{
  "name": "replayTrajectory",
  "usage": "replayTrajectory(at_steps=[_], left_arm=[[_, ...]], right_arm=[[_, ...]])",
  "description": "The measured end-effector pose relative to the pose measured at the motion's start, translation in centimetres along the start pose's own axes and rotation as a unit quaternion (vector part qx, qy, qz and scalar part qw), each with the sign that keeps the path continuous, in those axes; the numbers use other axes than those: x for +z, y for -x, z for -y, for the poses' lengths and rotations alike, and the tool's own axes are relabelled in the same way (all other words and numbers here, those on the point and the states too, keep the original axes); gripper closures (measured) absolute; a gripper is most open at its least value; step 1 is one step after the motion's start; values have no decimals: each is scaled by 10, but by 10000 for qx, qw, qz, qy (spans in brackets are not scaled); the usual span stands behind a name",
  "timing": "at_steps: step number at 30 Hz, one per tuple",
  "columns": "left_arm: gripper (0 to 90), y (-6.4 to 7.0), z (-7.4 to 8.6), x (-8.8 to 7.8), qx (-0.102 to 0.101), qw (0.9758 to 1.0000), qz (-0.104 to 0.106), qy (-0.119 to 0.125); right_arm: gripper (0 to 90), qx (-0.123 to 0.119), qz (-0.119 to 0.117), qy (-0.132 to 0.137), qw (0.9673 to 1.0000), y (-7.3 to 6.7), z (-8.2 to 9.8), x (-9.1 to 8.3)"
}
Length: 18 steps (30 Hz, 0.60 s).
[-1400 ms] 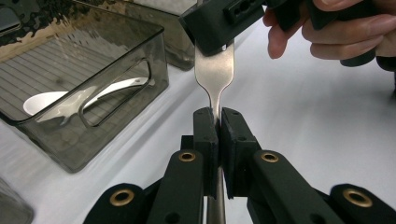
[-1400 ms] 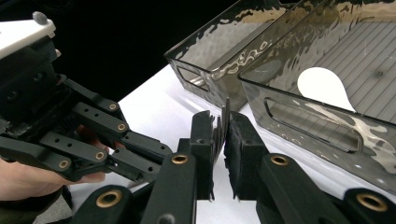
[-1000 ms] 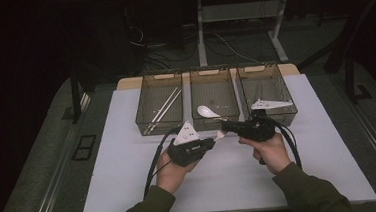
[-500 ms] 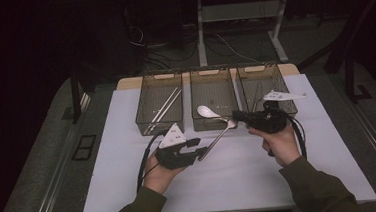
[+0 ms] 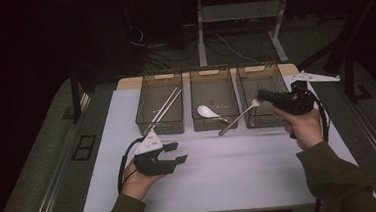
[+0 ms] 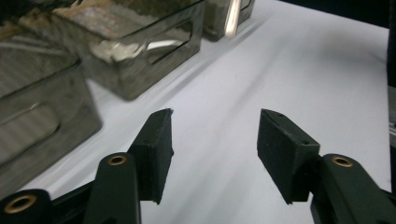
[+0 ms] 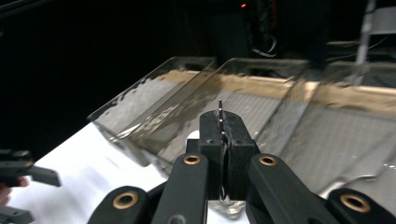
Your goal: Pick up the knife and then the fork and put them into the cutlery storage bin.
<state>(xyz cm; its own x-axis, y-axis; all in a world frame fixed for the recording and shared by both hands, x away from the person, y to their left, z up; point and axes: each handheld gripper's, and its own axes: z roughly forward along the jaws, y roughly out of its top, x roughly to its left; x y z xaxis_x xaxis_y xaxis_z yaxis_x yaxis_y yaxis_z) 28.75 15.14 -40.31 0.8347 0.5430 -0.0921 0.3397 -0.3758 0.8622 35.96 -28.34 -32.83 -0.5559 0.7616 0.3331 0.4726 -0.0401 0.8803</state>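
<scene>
A metal fork (image 5: 238,117) is clamped in the right gripper (image 5: 268,98), its handle slanting down toward 8 o'clock across the front wall of the right bin (image 5: 272,122), its tines at the jaws. In the right gripper view the jaws are seen pressed together on the thin edge of the fork (image 7: 221,122). The left gripper (image 5: 178,153) is held low over the white table (image 5: 231,173), at 7 o'clock from the bins; its jaws have just been opening and now stand about half apart, with nothing between them, as the left gripper view confirms (image 6: 215,149).

The step in hand is judged to be carrying the fork to the right bin. For a clean drop, the fork should be lifted until its trailing handle clears the bin's front wall, then swung so that it lies along the bin's length before the grip is released. The jaws should be opened low, so that the fork is not bounced out.

The left bin (image 5: 161,125) is seen to hold chopsticks (image 5: 165,109), the middle bin (image 5: 216,124) a white spoon (image 5: 207,111). The floor of the right bin is hard to make out through the tinted walls, and its contents cannot be told. In the right gripper view the fork's handle is hidden behind the jaws.
</scene>
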Motion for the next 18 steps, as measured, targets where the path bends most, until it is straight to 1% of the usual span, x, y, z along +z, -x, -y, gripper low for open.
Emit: replayTrajectory(at_steps=[2, 3, 4, 10, 13, 14, 15, 18], left_arm=[[425, -3, 4, -5, -16, 10000, -42, -29], [420, -5, 6, -7, -30, 10000, -61, -39], [414, -6, 8, -9, -31, 9999, -93, -53], [375, -13, 16, -19, -115, 9997, -187, -86], [367, -16, 20, -20, -150, 9996, -233, -103], [367, -18, 21, -21, -160, 9995, -228, -141], [365, -19, 22, -20, -171, 9995, -213, -124], [347, -19, 22, -19, -195, 9995, -177, -150]], right_arm=[[877, -19, 106, 44, 9999, 6, -6, -7], [877, 15, 158, 70, 9998, 9, -9, -10], [876, -26, 222, 106, 9997, 12, -12, -12], [876, -56, 542, 228, 9983, 27, -28, -29], [876, -75, 737, 238, 9970, 34, -33, -34], [876, -123, 803, 257, 9964, 38, -34, -35], [877, -80, 842, 233, 9961, 40, -35, -36], [876, -117, 1019, 217, 9945, 47, -36, -37]])
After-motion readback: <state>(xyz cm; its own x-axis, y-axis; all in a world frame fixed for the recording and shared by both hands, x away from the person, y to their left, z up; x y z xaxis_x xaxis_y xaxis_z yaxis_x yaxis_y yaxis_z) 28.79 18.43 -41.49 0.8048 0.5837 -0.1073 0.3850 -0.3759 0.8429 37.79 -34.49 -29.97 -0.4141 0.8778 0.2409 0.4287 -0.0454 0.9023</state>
